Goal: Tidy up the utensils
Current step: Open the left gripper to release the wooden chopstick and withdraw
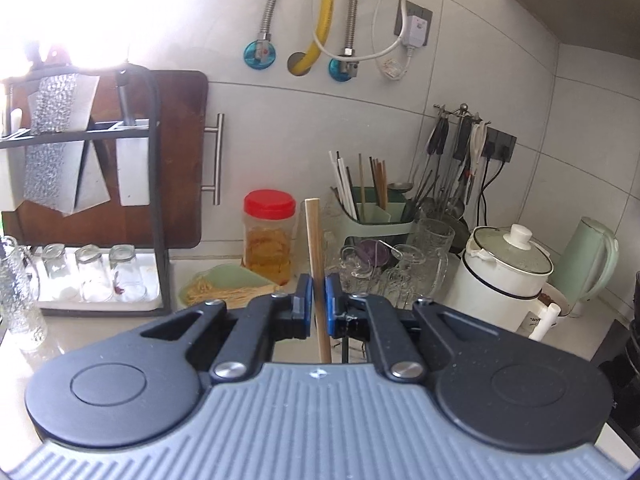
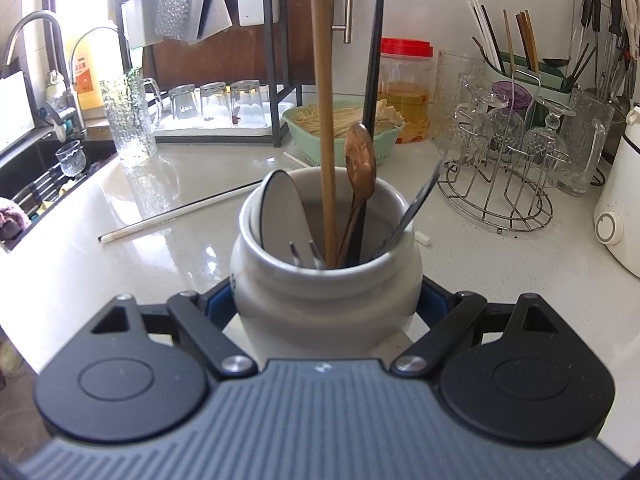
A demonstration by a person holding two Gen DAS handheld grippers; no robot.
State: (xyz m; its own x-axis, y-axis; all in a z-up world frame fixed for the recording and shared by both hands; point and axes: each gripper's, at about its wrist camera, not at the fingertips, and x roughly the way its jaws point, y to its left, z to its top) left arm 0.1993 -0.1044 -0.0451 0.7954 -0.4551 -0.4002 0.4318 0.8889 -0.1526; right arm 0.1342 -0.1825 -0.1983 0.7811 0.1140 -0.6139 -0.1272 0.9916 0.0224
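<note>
A white ceramic crock (image 2: 326, 280) is clamped between the pads of the right gripper (image 2: 326, 304), whose jaws are spread wide against its sides. Inside the crock are seen a white spoon (image 2: 284, 216), a fork (image 2: 302, 254) with tines up, a wooden spoon (image 2: 360, 160), a black chopstick (image 2: 370, 112), a metal utensil (image 2: 416, 204) leaning right, and a tall wooden chopstick (image 2: 324, 100). That wooden chopstick (image 1: 316, 264) is pinched upright between the nearly closed blue pads of the left gripper (image 1: 317, 300), its top end standing clear above them.

Behind, a green caddy (image 1: 384, 216) is filled with more chopsticks, a red-lidded jar (image 1: 270, 236) holds yellow contents, and a green basket (image 2: 344, 136) holds pale noodle-like strands. 3 tumblers (image 2: 218, 100) are set upside down on a white tray under a black rack (image 2: 276, 60). A wire stand (image 2: 500, 184) carries inverted glassware.

On the bare counter (image 2: 140, 280), a white chopstick (image 2: 172, 214) lies loose to the left of the crock, and a short white piece (image 2: 423, 238) lies just to its right. Open worktop is left on both sides of the crock; the sink (image 2: 36, 184) edge bounds it at the left and a white appliance (image 2: 620, 208) at the right.

The counter is pale, glossy stone and the wall is tiled grey, with ladles hung on a hook rail (image 1: 460, 112).
</note>
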